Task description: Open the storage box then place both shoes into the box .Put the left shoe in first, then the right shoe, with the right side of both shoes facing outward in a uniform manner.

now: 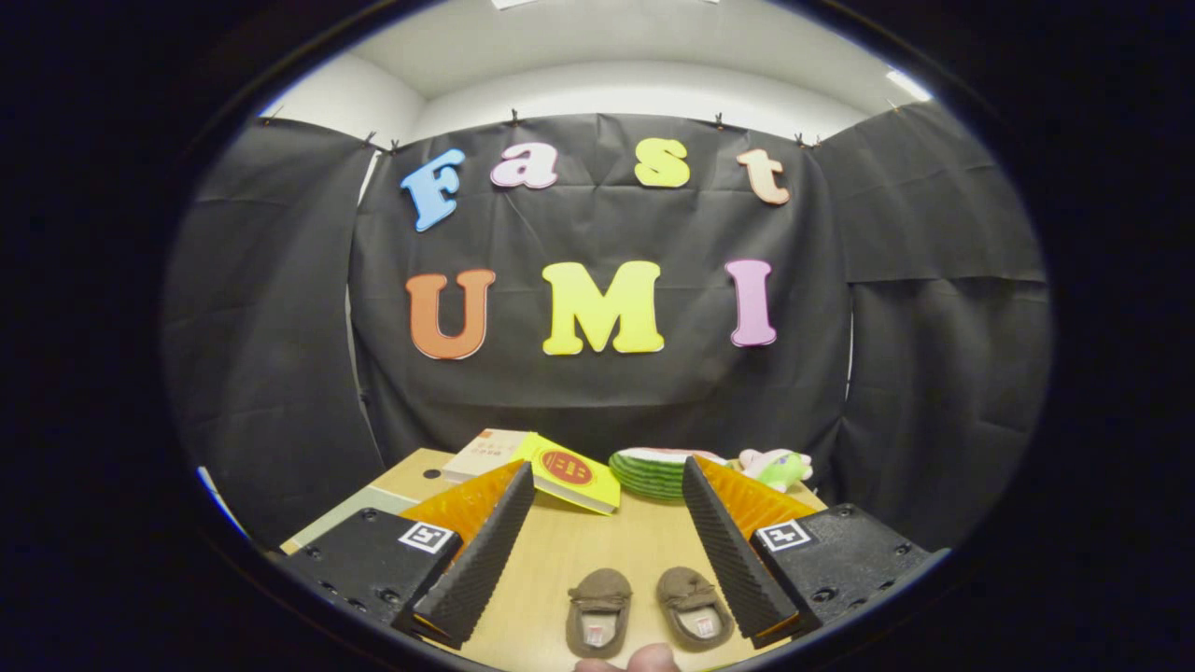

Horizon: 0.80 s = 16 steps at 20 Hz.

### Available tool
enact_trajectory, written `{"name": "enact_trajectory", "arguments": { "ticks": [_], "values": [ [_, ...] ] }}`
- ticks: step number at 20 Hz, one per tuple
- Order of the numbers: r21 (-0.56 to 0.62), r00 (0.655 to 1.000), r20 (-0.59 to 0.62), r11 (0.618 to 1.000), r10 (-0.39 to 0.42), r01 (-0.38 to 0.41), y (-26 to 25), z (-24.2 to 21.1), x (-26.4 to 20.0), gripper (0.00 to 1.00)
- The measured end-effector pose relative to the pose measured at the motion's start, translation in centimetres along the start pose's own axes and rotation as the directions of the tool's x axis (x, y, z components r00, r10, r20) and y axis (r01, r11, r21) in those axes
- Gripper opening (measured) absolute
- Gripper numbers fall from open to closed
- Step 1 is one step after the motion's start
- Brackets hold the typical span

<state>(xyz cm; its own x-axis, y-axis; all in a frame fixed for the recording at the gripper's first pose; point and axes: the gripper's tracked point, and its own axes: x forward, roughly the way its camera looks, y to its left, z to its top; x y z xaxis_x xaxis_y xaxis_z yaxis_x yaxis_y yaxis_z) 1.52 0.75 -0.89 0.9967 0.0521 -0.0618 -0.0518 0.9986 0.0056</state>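
— What's the place like from where you stand?

— A booth hung with black cloth, white wall and ceiling above it, and a pale wooden table [569, 551] in the middle.

— And the shoes?

— Two small brown shoes side by side on the table, toes pointing away toward the cloth. The left shoe [597, 611] and the right shoe [693, 607] sit near each other without touching, each with a pale insole and a small label showing inside. They lie low between the two fingers, close to the gripper's body.

— What is the gripper doing?

— The gripper [607, 481] is spread wide and grips nothing. Its ribbed black fingers [481, 551] with orange backs stand well apart on either side of the shoes, touching neither. Each black finger mount carries a square marker.

— Anything else nearby?

— A bit of a fingertip [639, 661], the person's, pokes in just below the shoes. Beyond the fingers, at the far end of the table, a yellow book [569, 471] with a red oval on its cover lies tilted against a pale book [485, 453]. Beside that sits a green striped plush shaped like a watermelon slice [649, 471], and next to it a pink and green soft toy [780, 467]. I can't make out a storage box from here.
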Motion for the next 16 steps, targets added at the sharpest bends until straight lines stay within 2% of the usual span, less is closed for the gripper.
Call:
{"name": "enact_trajectory", "arguments": {
  "ticks": [9, 16],
  "values": [
    [0.021, 0.993, -0.043, 0.994, 0.106, -0.105, 4.4, -1.1, 0.7, 1.0],
    [0.1, 0.952, -0.174, 0.967, 0.25, -0.236, 10.1, -6.1, 1.1, 1.0]
  ]
}}
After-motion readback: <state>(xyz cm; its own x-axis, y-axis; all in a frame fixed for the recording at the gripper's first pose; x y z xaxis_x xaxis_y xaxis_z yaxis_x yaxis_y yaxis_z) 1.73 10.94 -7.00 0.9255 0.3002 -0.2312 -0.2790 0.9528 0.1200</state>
